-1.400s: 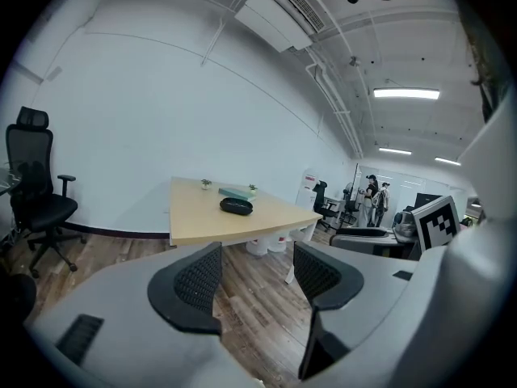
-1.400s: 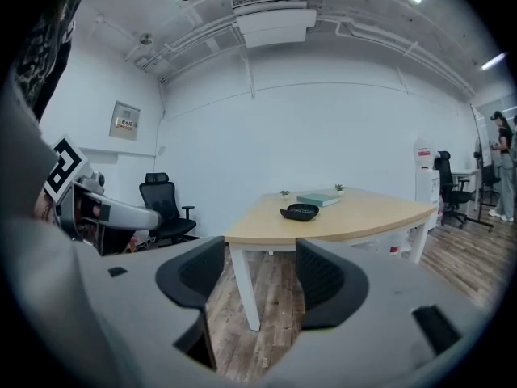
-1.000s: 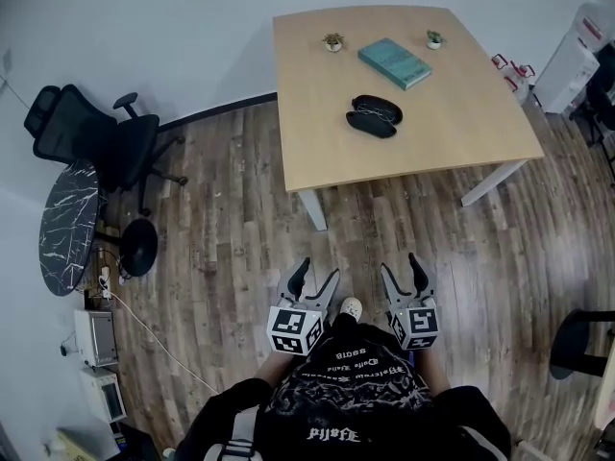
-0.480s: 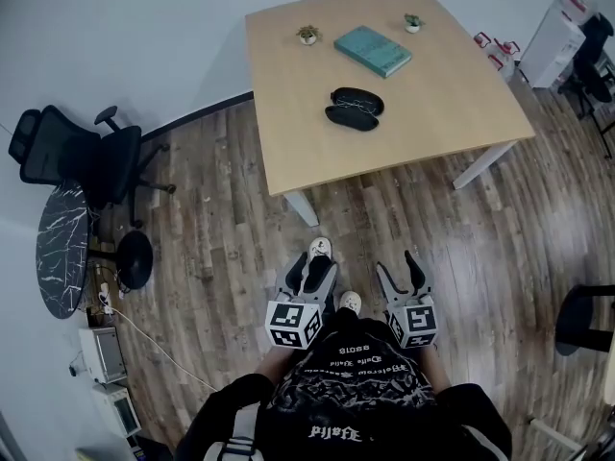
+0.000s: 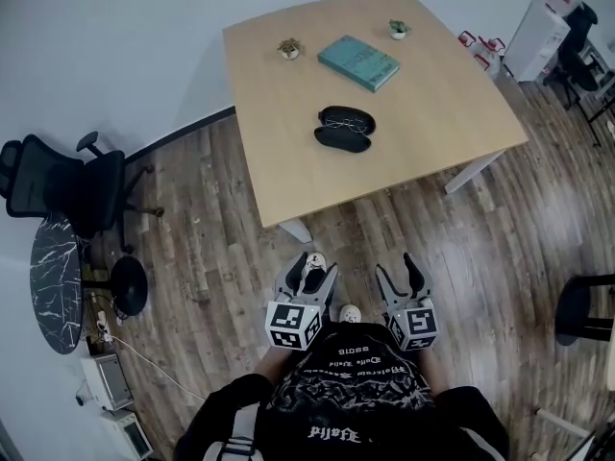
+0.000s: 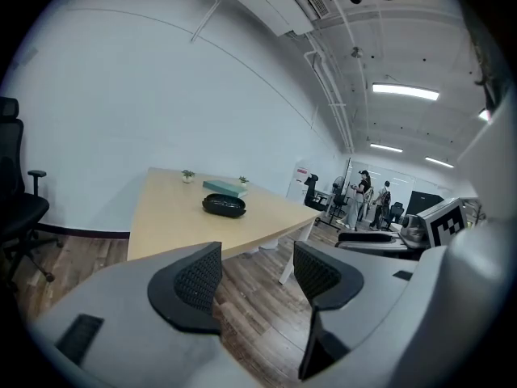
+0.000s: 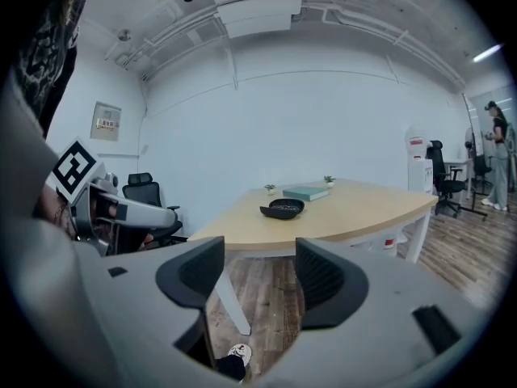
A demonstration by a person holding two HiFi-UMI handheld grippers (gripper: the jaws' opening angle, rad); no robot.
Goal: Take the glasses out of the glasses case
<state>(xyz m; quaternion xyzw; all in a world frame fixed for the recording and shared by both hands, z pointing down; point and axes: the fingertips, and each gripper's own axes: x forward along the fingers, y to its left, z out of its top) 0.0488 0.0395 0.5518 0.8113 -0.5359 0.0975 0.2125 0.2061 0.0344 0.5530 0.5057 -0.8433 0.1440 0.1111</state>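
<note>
Both empty, jaws apart: left gripper [image 5: 315, 265] and right gripper [image 5: 397, 263], well short of the glasses case [image 5: 345, 129]

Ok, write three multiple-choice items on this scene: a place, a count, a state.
1. Where does the glasses case lie?
A) on the floor
B) on the table, nearer the person than the teal book
C) on the office chair

2. How many small potted plants stand on the table?
A) none
B) two
C) five

3. How do the jaws of the left gripper and right gripper stand?
A) apart, empty
B) shut on the case
C) shut on the book

1 B: it sits mid-table, on the person's side of the book.
2 B: one left of the book, another right.
3 A: each gripper view shows an empty gap.
</note>
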